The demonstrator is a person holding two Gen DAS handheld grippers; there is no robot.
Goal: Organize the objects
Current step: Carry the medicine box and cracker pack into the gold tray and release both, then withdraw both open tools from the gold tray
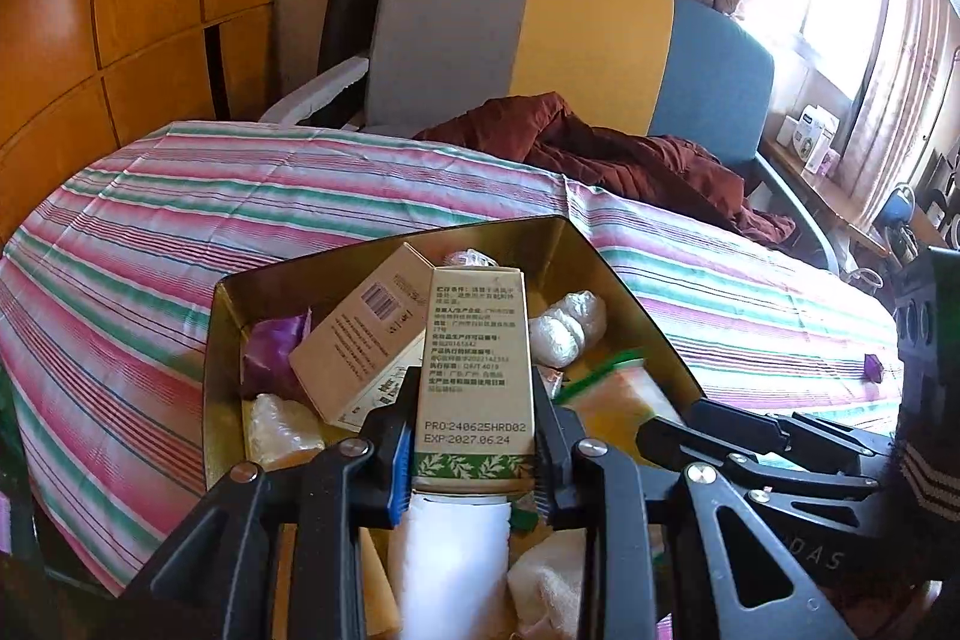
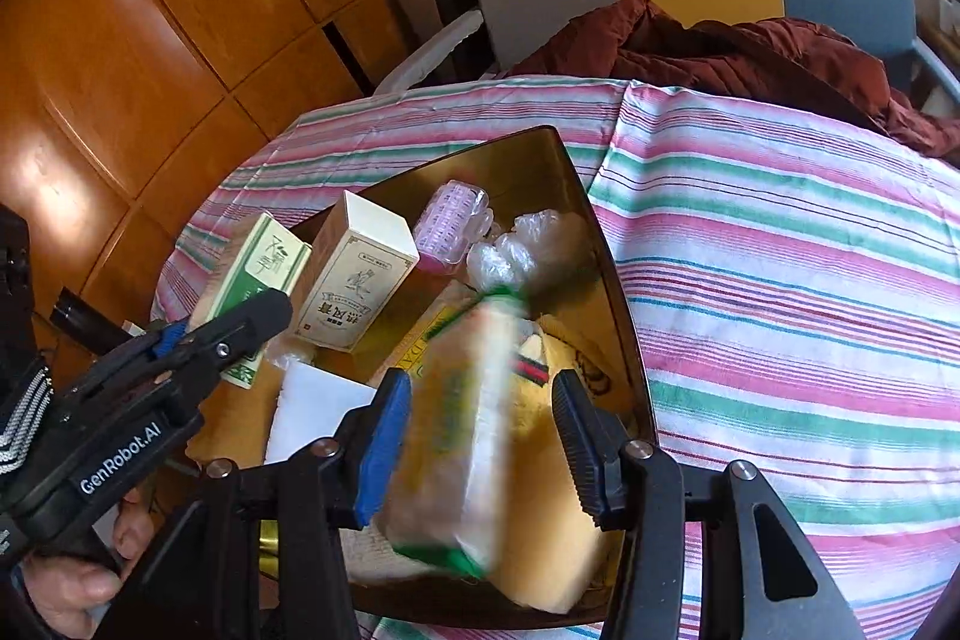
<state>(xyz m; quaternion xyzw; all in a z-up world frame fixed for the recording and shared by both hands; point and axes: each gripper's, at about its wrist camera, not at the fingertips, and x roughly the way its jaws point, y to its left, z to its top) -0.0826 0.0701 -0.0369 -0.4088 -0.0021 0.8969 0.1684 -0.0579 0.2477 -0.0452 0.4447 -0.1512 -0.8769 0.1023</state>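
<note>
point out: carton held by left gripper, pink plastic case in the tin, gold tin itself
carton [image 1: 477, 358]: left wrist view, printed side panel.
pink plastic case [image 2: 451, 226]: right wrist view, clear ribbed top.
gold tin [image 2: 528, 160]: right wrist view, inner far wall.

I see a cream carton [image 1: 476, 364] with green leaf trim standing upright over the gold tin [image 1: 606, 274], another cream box [image 1: 360, 334] leaning left of it.
</note>
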